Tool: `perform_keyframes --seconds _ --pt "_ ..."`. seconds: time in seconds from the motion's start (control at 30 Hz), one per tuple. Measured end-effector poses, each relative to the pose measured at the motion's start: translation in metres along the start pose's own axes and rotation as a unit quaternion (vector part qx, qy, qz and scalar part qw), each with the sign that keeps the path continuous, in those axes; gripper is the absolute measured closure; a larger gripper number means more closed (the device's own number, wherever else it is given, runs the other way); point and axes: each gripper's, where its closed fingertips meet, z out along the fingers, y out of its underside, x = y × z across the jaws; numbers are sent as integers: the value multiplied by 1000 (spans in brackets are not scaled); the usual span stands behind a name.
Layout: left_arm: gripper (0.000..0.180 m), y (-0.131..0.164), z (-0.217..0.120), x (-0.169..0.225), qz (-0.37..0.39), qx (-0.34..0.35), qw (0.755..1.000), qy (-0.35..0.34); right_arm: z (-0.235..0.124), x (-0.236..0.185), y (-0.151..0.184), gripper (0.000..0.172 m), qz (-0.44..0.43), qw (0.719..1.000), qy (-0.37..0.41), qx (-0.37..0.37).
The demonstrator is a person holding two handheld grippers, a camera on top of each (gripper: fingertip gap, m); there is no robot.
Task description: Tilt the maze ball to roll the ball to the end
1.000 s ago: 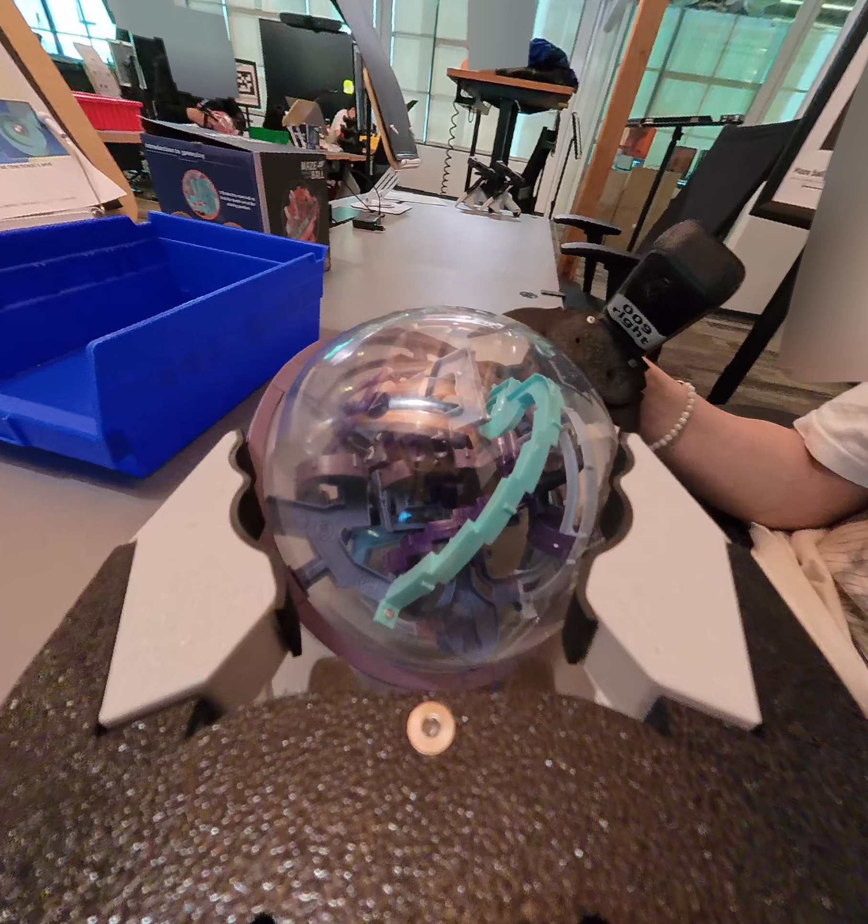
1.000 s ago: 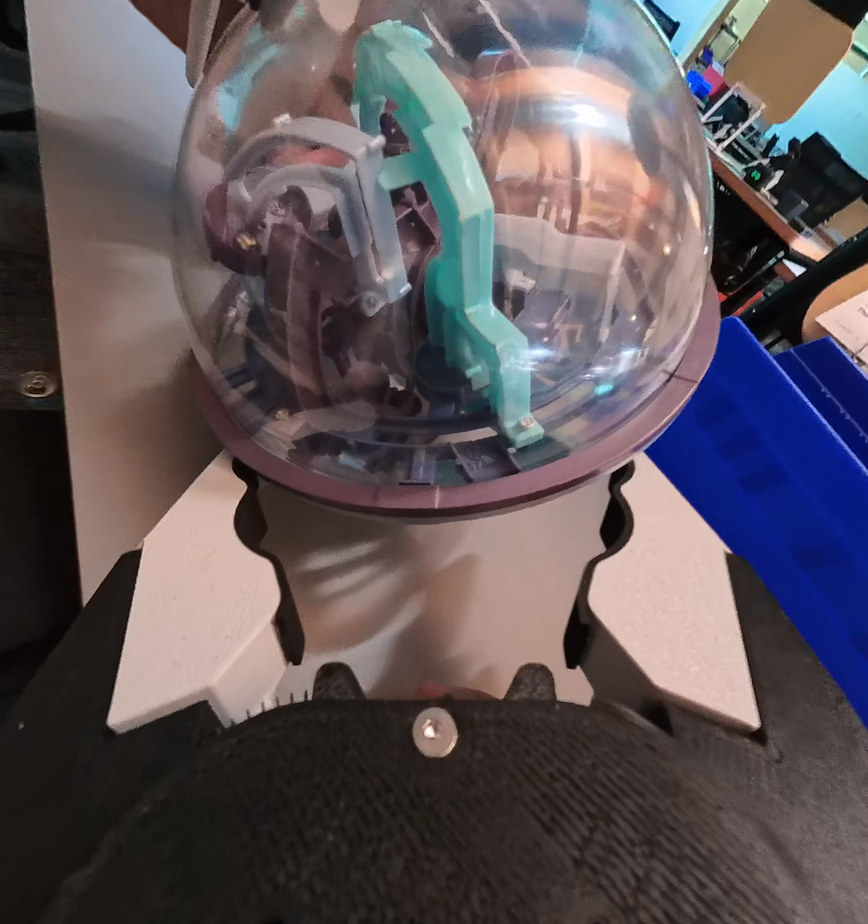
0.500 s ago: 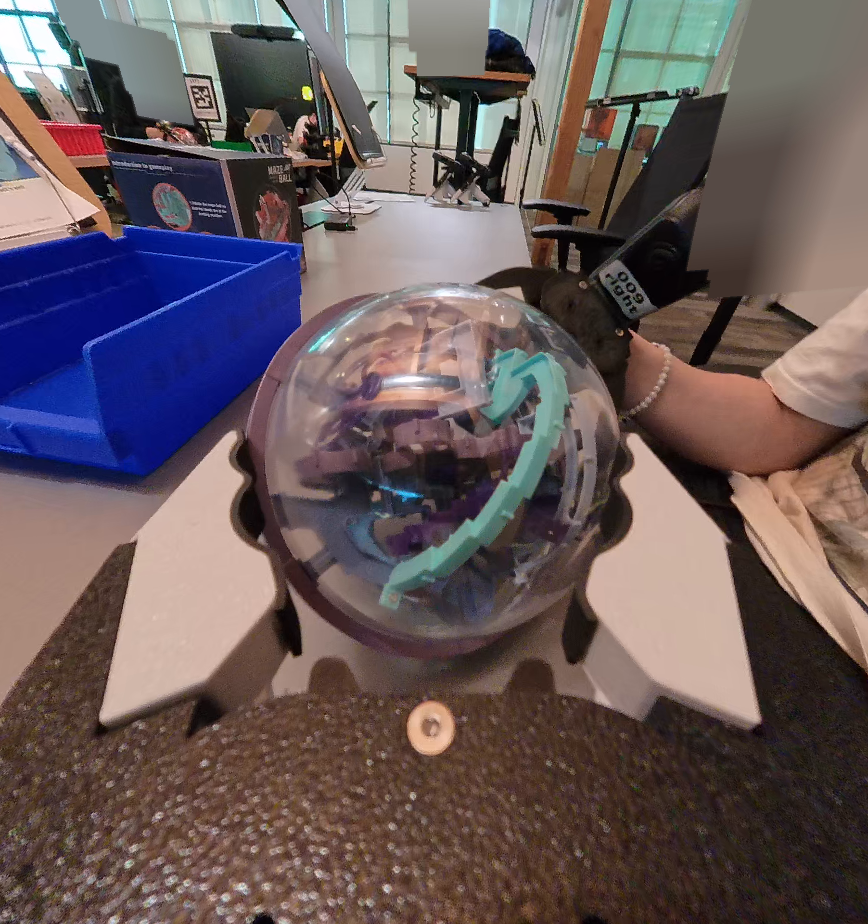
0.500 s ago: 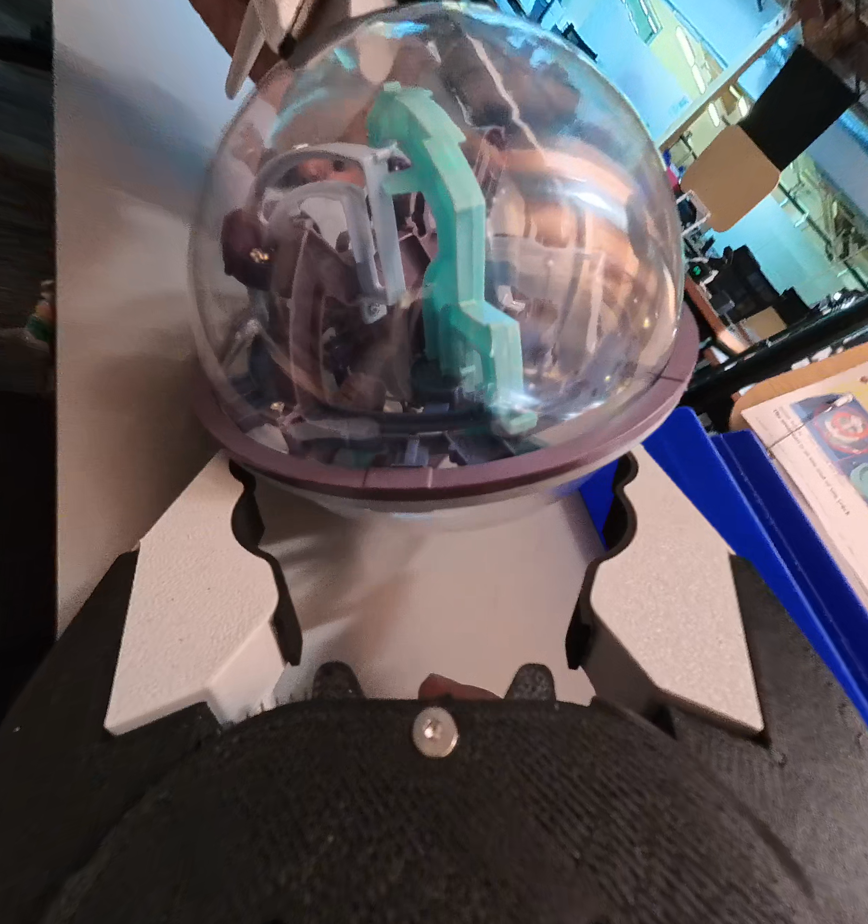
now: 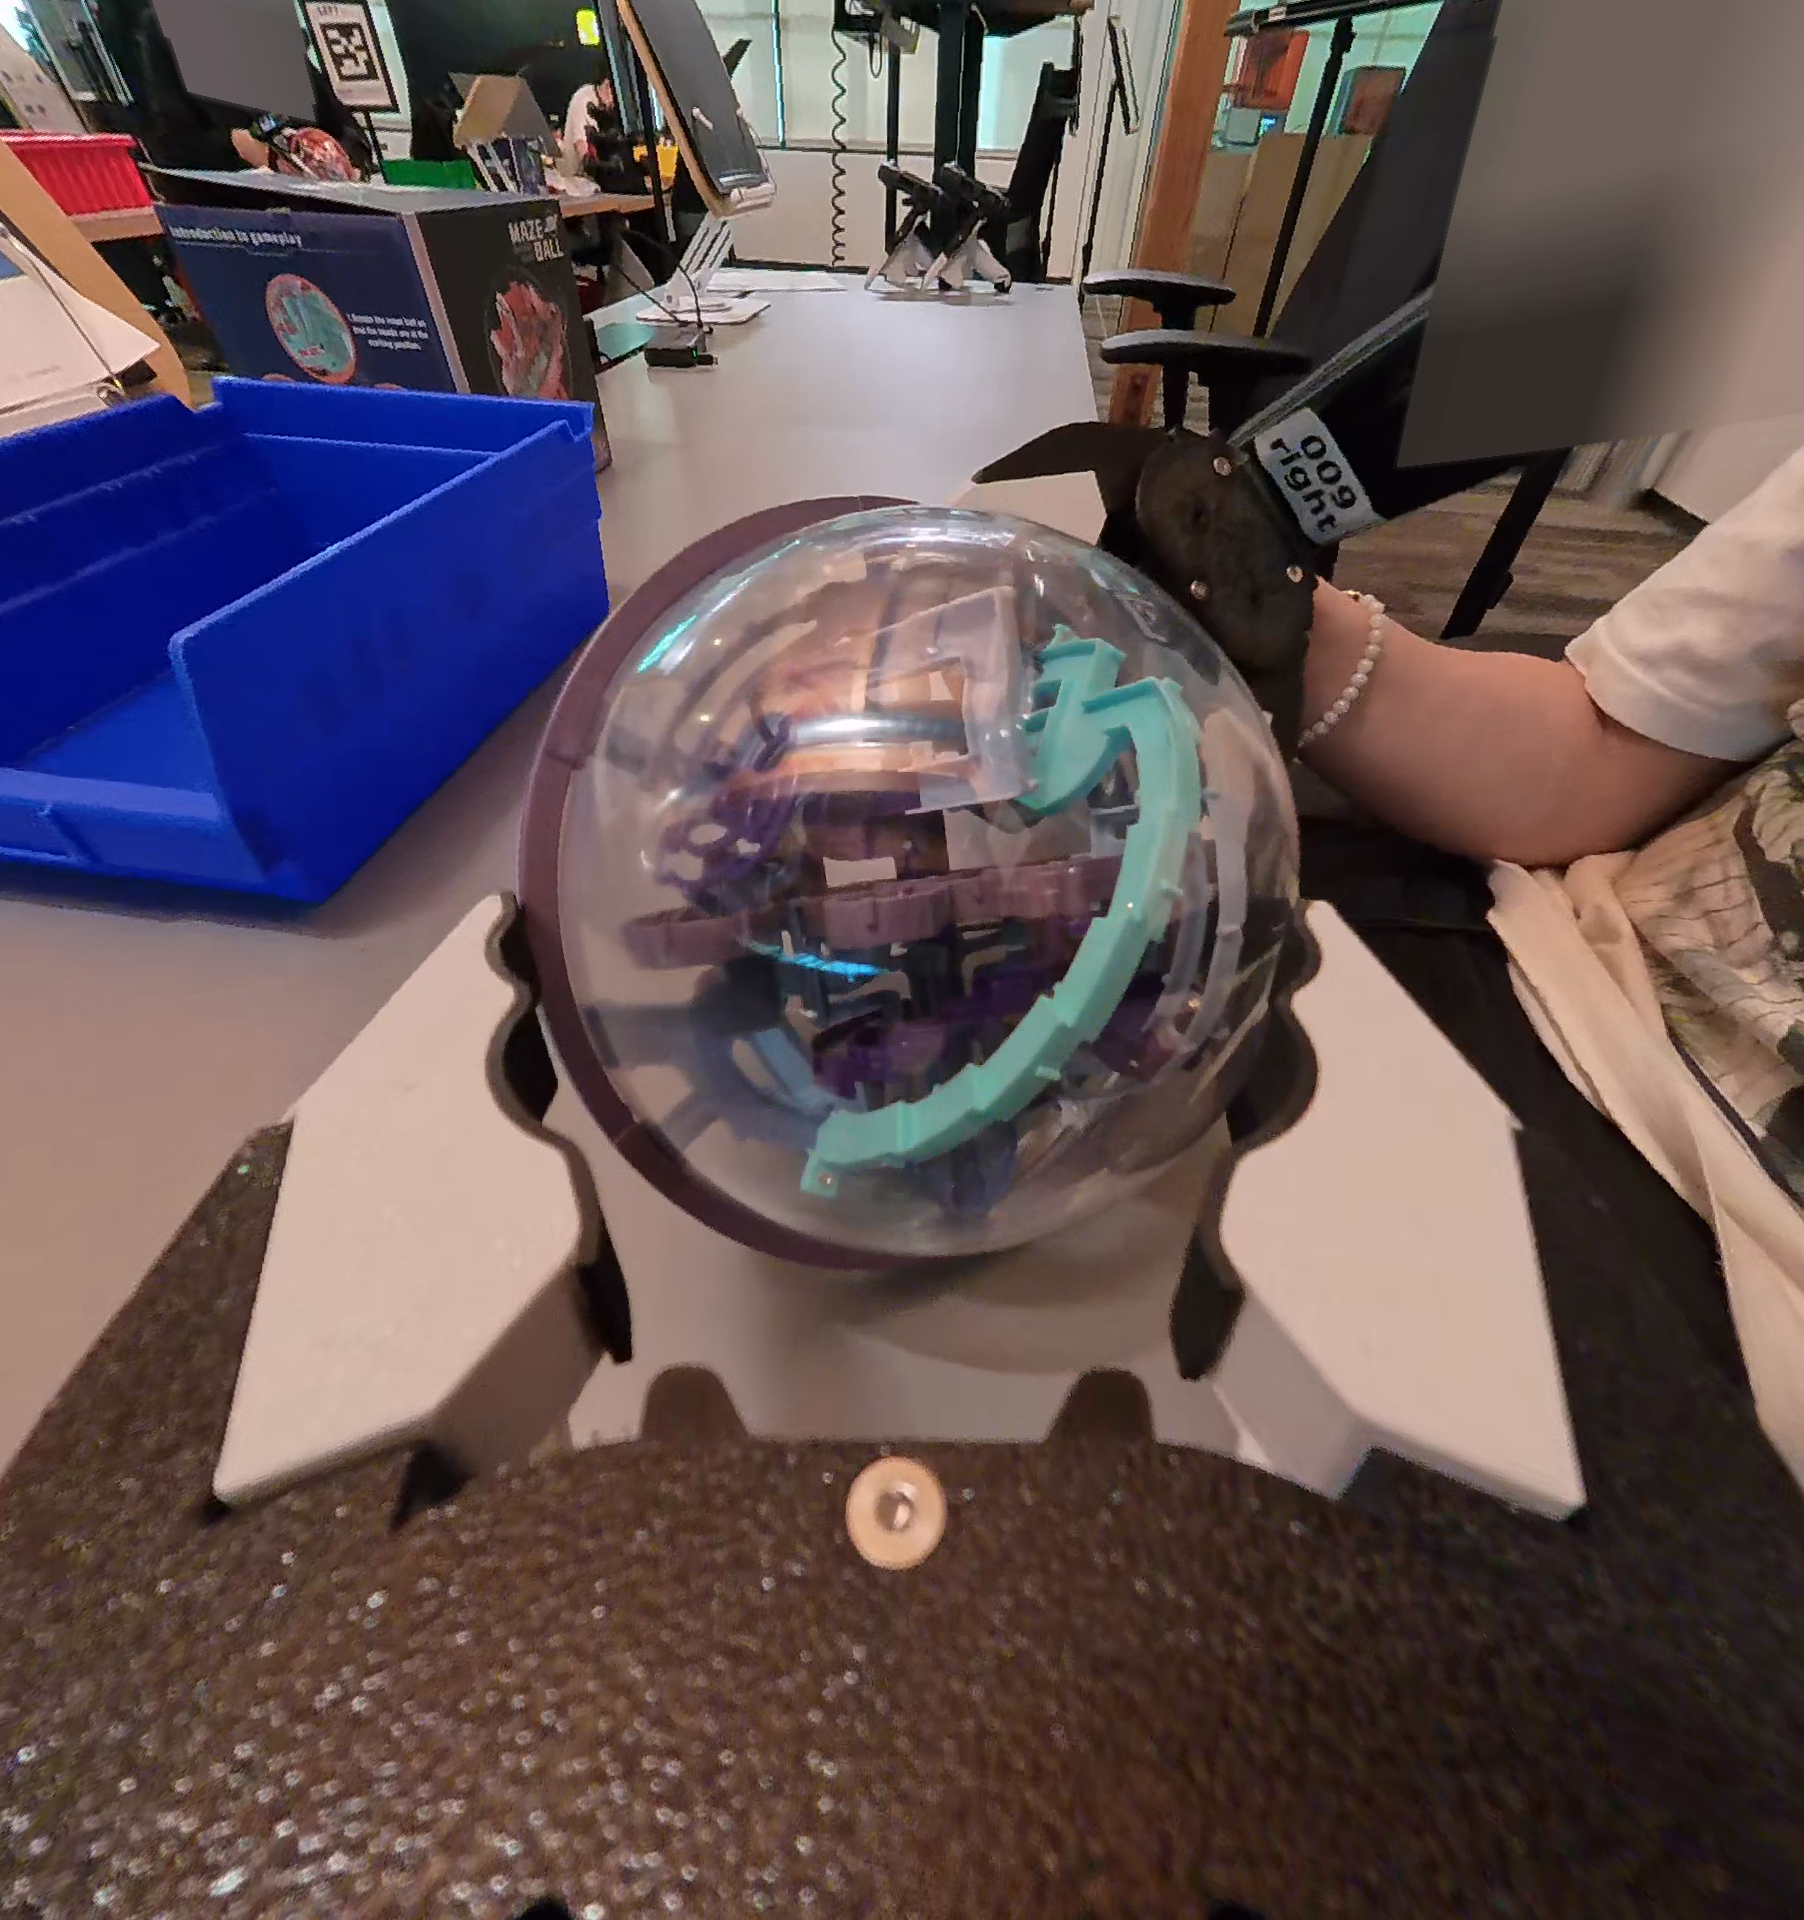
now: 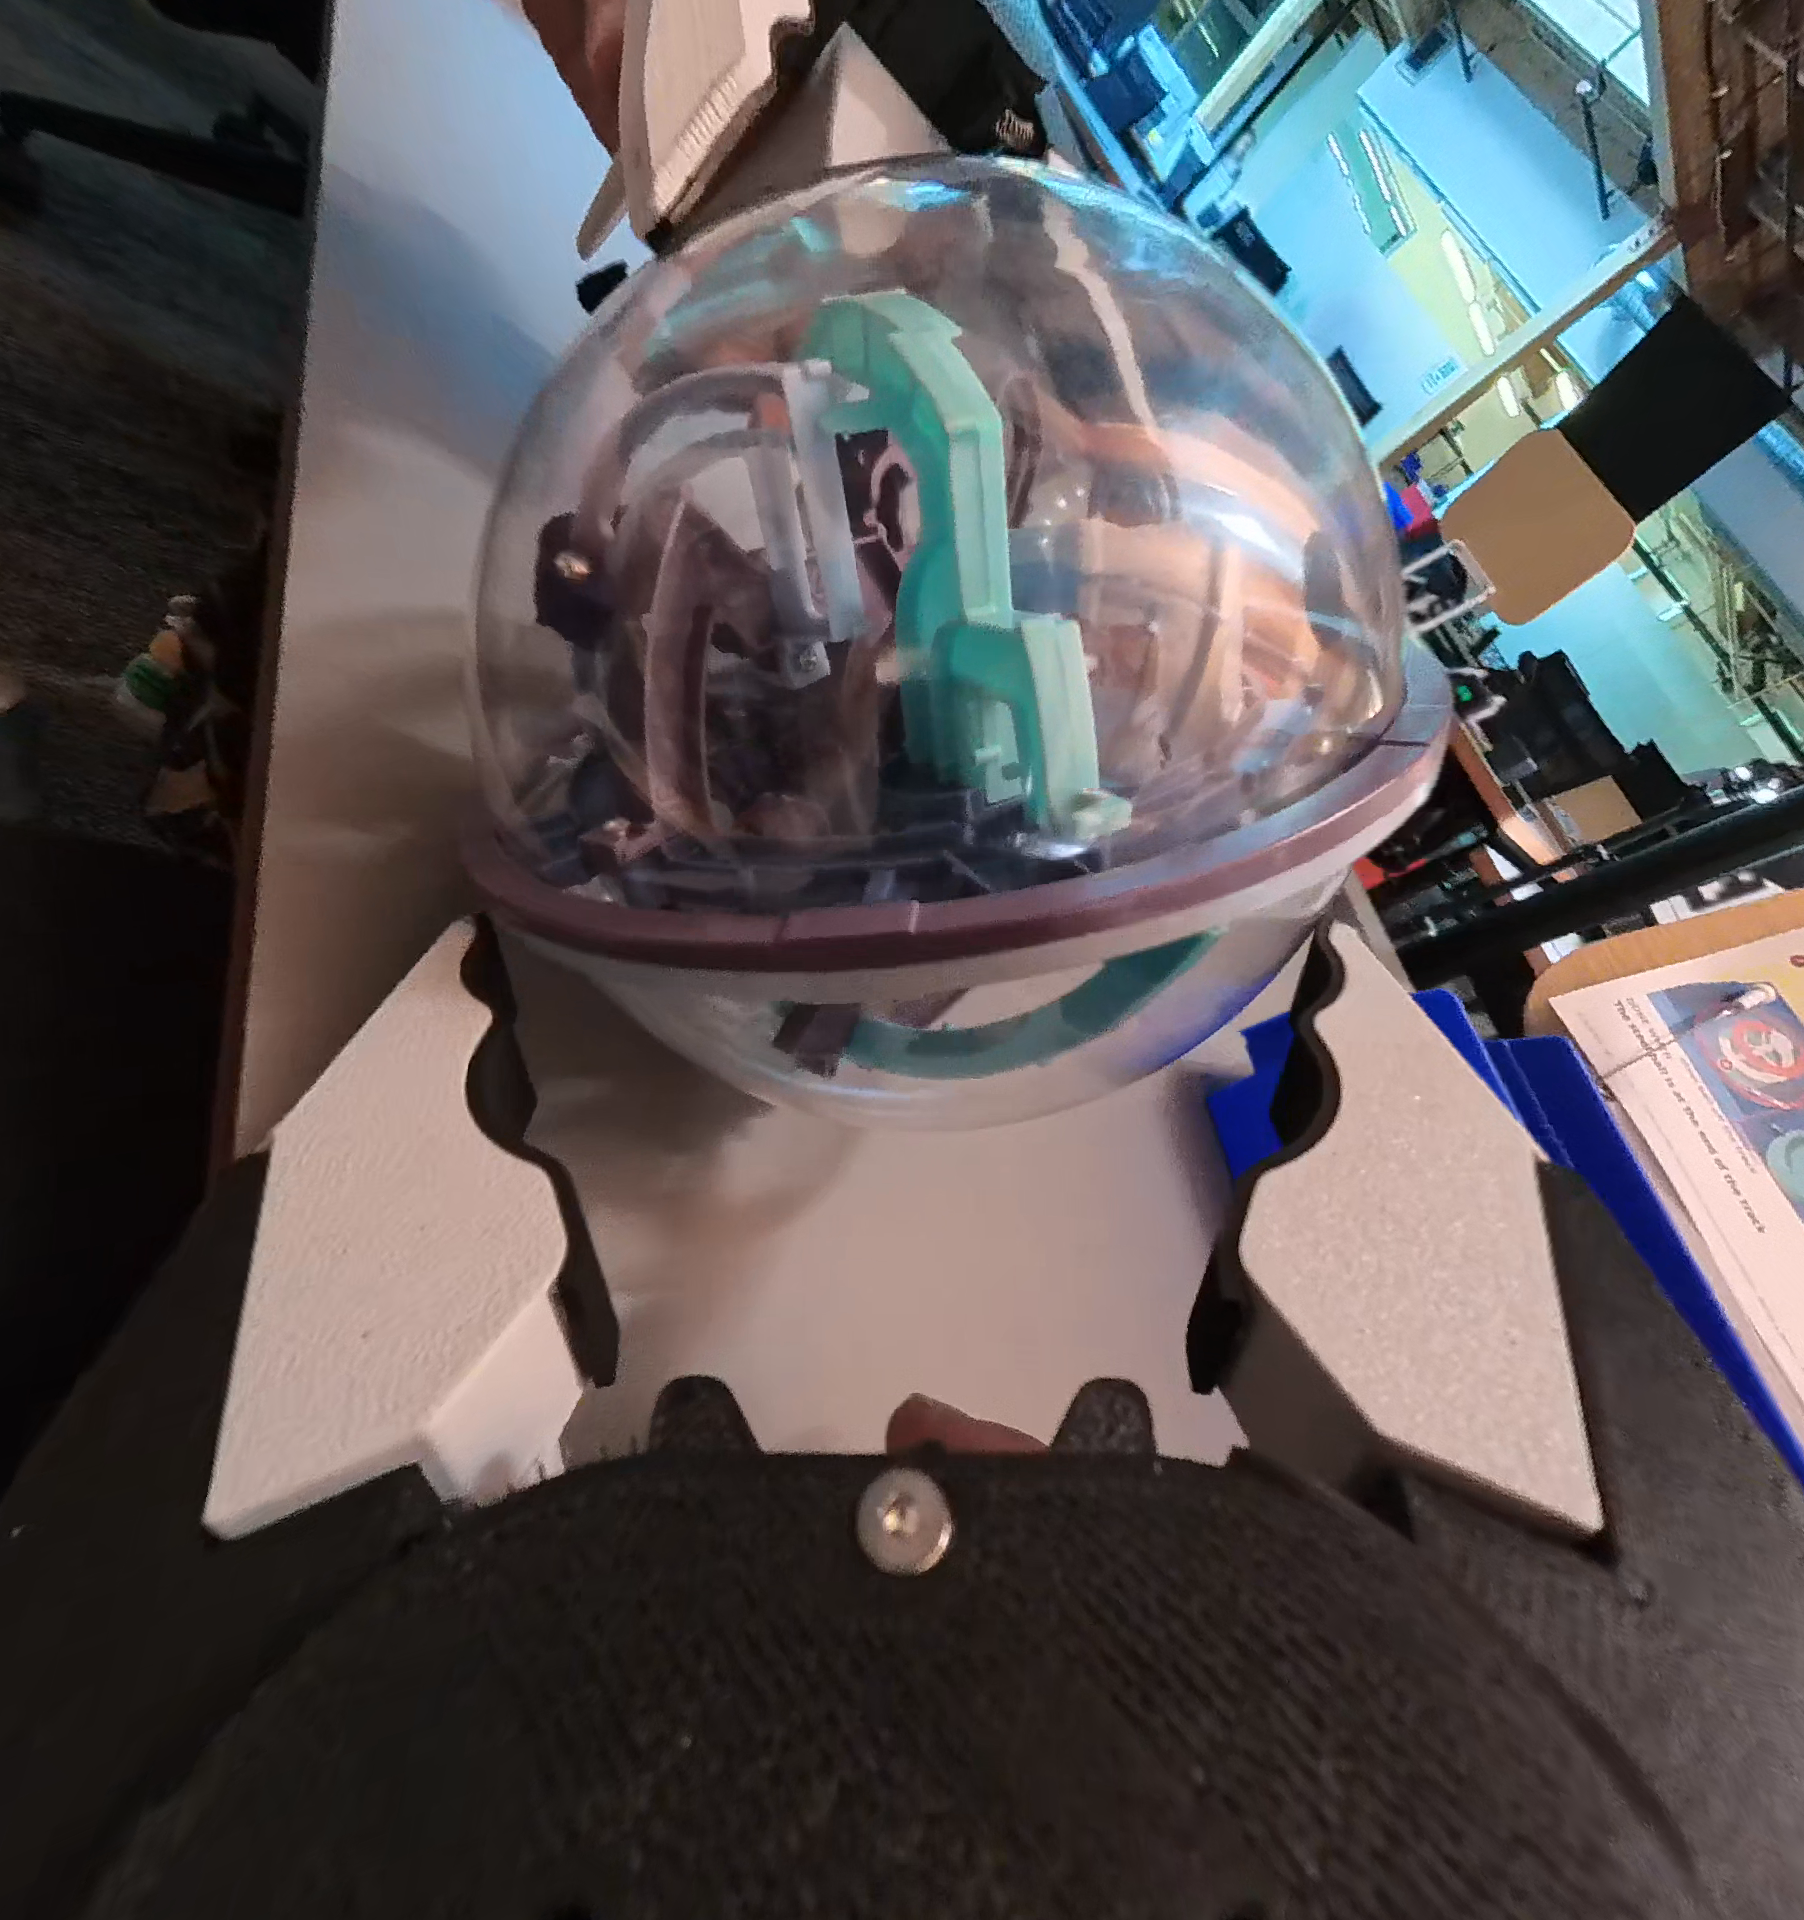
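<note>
The maze ball point(image 5: 908, 883) is a clear sphere with a dark purple rim and teal, purple and grey tracks inside. My left gripper point(image 5: 903, 935) is shut on it, both white fingers pressed to its sides, just above the grey table point(image 5: 856, 395). My right gripper point(image 6: 898, 945) is shut on the same maze ball point(image 6: 929, 623) from the other side, its fingertips on the clear half below the rim. The right gripper point(image 5: 1220, 540) also shows behind the ball in the left wrist view. A left finger point(image 6: 690, 104) shows beyond the ball in the right wrist view. I cannot make out the small ball inside.
A blue bin point(image 5: 254, 675) stands on the table left of the ball and shows in the right wrist view point(image 6: 1563, 1122) under a printed sheet point(image 6: 1729, 1091). A dark game box point(image 5: 378, 312) stands behind it. A person's arm point(image 5: 1480, 748) lies at the right table edge.
The ball has tilted. In the right wrist view its rim has moved away from the fingertips and the lower clear half now shows between them. The teal track has turned.
</note>
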Motion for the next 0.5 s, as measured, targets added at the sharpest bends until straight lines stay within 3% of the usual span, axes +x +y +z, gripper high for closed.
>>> perform_keyframes --seconds 0.13,0.33,0.5 --pt "47 2 -2 0 -4 -2 1000 2 -2 -4 -10 23 39 998 -21 34" --pt "55 13 -6 -4 -18 -30 999 -4 9 10 -21 25 47 996 43 63" --pt "56 13 -8 -10 -11 -37 999 -22 15 14 -18 25 42 997 54 46"
